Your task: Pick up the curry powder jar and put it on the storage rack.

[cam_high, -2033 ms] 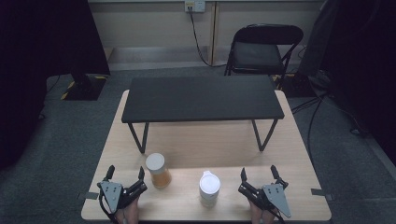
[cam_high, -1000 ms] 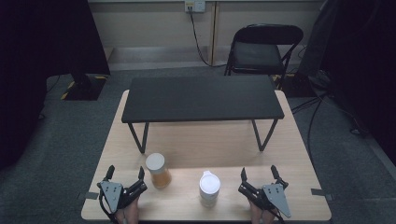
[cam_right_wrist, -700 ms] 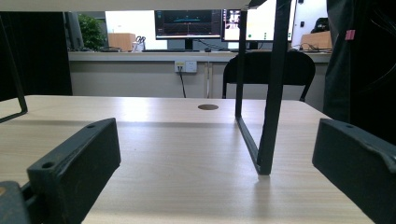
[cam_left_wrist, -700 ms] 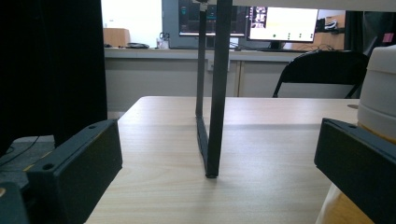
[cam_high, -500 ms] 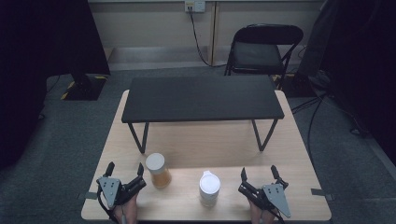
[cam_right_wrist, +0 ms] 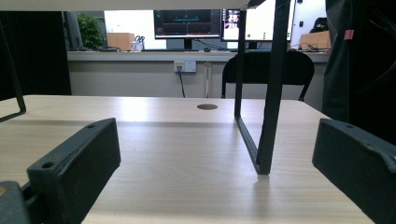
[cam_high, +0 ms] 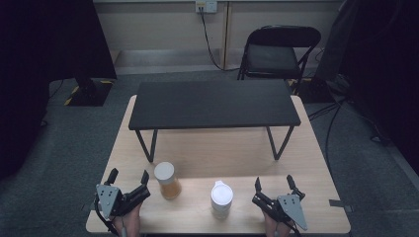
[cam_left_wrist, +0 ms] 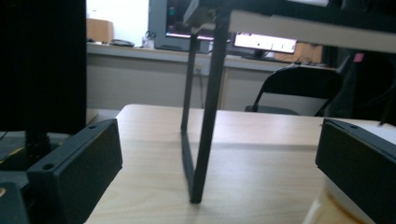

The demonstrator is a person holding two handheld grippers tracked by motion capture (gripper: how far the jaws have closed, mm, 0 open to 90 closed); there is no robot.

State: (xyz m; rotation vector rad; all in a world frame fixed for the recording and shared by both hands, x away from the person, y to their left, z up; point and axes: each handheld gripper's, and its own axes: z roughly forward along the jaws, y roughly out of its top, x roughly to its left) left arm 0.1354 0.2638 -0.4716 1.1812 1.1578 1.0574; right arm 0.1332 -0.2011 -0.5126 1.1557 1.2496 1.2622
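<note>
A jar (cam_high: 167, 180) with amber contents and a white lid stands near the table's front, left of centre. A white lidded container (cam_high: 222, 198) stands to its right. My left gripper (cam_high: 129, 176) sits open at the front left corner, its right jaw close beside the jar and apart from it. In the left gripper view my left gripper (cam_left_wrist: 219, 140) has nothing between its jaws, and the jar (cam_left_wrist: 327, 211) peeks out low behind the right one. My right gripper (cam_high: 273, 182) rests open at the front right, right of the white container, and my right gripper (cam_right_wrist: 217, 140) holds nothing.
A black low shelf (cam_high: 212, 102) on thin metal legs spans the middle of the wooden table (cam_high: 207, 153). One leg (cam_left_wrist: 205, 116) rises ahead of the left gripper, another leg (cam_right_wrist: 268, 93) ahead of the right. A black folding chair (cam_high: 276, 54) stands beyond the table.
My left gripper has edged slightly forward and to the left. The right gripper, the jar and the white container have stayed put.
</note>
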